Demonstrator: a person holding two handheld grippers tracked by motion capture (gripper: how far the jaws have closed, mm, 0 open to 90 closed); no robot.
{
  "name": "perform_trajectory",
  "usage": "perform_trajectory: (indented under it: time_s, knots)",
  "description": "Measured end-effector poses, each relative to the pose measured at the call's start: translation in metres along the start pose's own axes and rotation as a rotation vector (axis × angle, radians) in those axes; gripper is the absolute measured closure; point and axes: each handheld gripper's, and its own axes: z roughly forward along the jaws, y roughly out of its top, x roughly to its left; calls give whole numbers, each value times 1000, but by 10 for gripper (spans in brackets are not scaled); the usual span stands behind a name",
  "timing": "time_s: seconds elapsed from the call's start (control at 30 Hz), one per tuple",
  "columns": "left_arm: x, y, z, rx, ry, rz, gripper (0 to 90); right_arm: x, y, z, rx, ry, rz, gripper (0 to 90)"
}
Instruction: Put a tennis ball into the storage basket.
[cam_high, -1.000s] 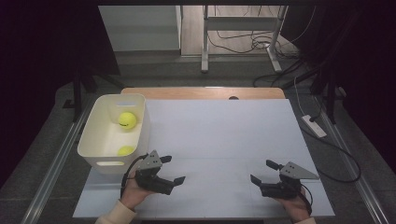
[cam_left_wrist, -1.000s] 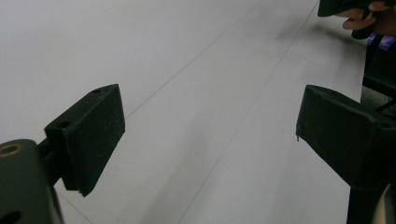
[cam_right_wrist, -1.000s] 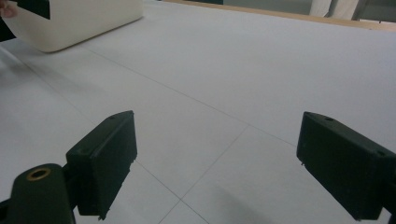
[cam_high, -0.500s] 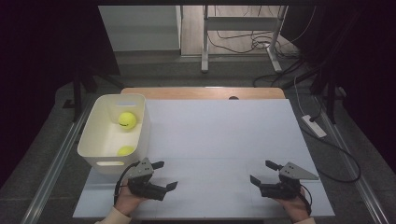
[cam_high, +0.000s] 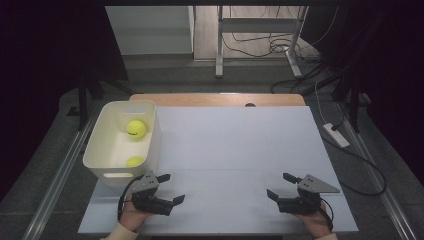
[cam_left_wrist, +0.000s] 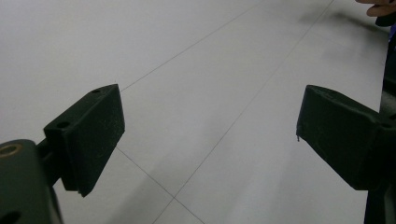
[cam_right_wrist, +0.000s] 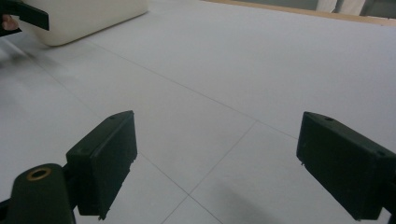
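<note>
While my left gripper (cam_high: 167, 189) and right gripper (cam_high: 284, 186) rest on the counter (cam_high: 240, 145) with jaws wide open and empty, both tennis balls (cam_high: 136, 128) sit in the white bin (cam_high: 152, 135); reaching in, I'd probably clip its rim and shove it

on the table (cam_high: 240, 145), at its left edge, a tub (cam_high: 150, 131). in the tub, two balls: one ball (cam_high: 136, 128) toward the far side, the other ball (cam_high: 134, 161) toward the near side, close to the near wall. just before the tub, near the front left corner of the table, the left gripper (cam_high: 171, 189), pointing to the right. well apart from it, near the front right corner, the right gripper (cam_high: 280, 186), pointing to the left, toward the other. between both grippers, bare table. behind the table, on the floor, a stand (cam_high: 219, 50) and cables (cam_high: 260, 47). right of the table, on the floor, a power strip (cam_high: 336, 135).
</note>
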Motion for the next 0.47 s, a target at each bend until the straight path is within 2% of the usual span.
perform_trajectory:
  time_s: [0.47]
  knots:
    - [-1,0,2,0,-3,-2,85,0,0,-2,-4,16,-6,121]
